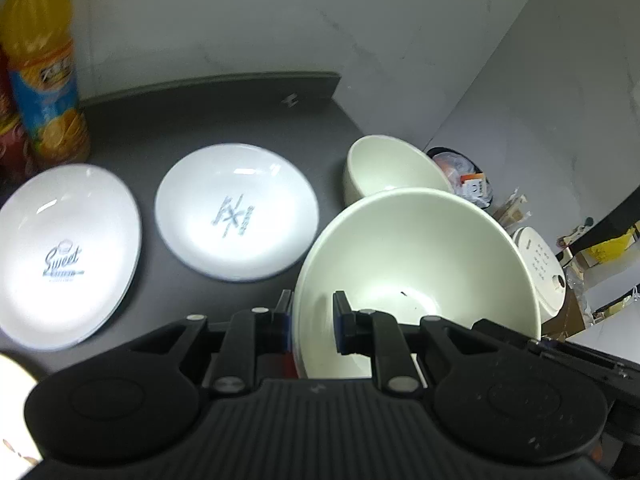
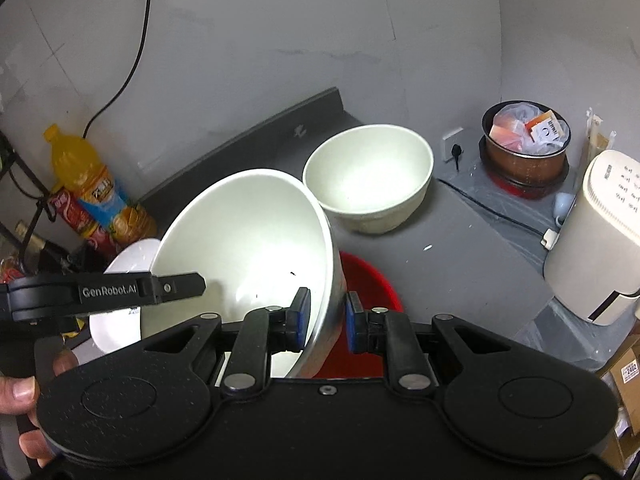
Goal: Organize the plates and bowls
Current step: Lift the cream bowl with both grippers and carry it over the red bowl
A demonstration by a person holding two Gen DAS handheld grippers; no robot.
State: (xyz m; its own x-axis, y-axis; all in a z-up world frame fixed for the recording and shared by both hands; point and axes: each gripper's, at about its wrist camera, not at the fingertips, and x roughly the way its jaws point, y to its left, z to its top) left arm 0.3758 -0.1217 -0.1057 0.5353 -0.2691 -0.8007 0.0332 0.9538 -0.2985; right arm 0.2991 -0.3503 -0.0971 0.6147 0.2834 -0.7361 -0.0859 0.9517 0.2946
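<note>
1. Dark table (image 1: 168, 128) below a grey wall – two plates (image 1: 64, 252) (image 1: 236, 212) lie apart at left, unstacked.
2. Both grippers (image 1: 310, 320) (image 2: 326, 320) pinch, fingers nearly closed, the large bowl's (image 1: 416, 264) rim – lifted, not yet nested in the small bowl (image 2: 368, 176) behind.

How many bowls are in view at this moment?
2. The held bowl is gripped at its rim by the left gripper and the right gripper. The second bowl sits on the dark counter behind it.
</note>
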